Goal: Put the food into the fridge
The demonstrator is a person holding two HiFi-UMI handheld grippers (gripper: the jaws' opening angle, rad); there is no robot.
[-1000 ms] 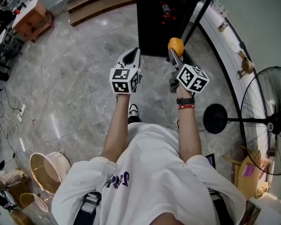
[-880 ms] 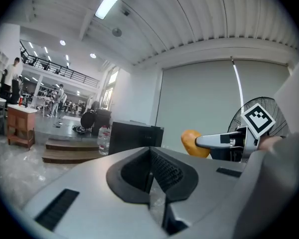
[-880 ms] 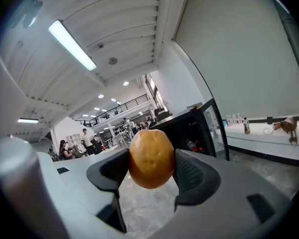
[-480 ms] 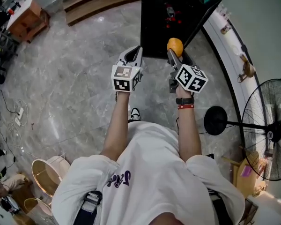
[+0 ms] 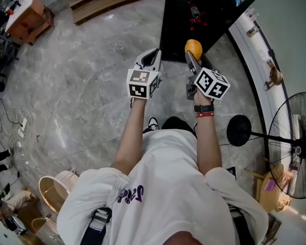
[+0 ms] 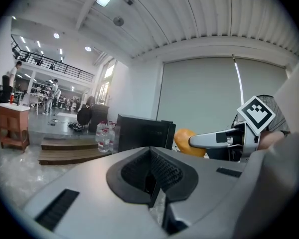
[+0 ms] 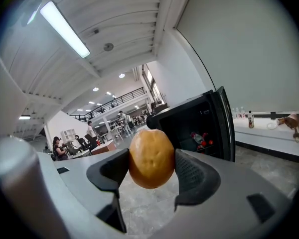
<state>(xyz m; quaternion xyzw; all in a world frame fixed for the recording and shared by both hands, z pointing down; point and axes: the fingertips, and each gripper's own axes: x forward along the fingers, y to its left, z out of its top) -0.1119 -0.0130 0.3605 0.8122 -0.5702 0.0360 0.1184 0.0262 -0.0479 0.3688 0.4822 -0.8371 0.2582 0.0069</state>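
Observation:
An orange sits clamped between the pads of my right gripper, held up in the air. From the head view the orange hangs just in front of the open black fridge, whose door swings out to the right. Red items lie inside the fridge. My left gripper is beside the right one, its jaws pressed together with nothing between them. In the left gripper view the orange and right gripper show at right.
A grey marble floor spreads around. A standing fan is at right with its round base. A white counter with small items runs along the right wall. Wooden steps lie behind; a wooden table at far left.
The fridge has come closer and shifted right in the head view as the person steps forward. Both grippers keep their pose, the orange still held.

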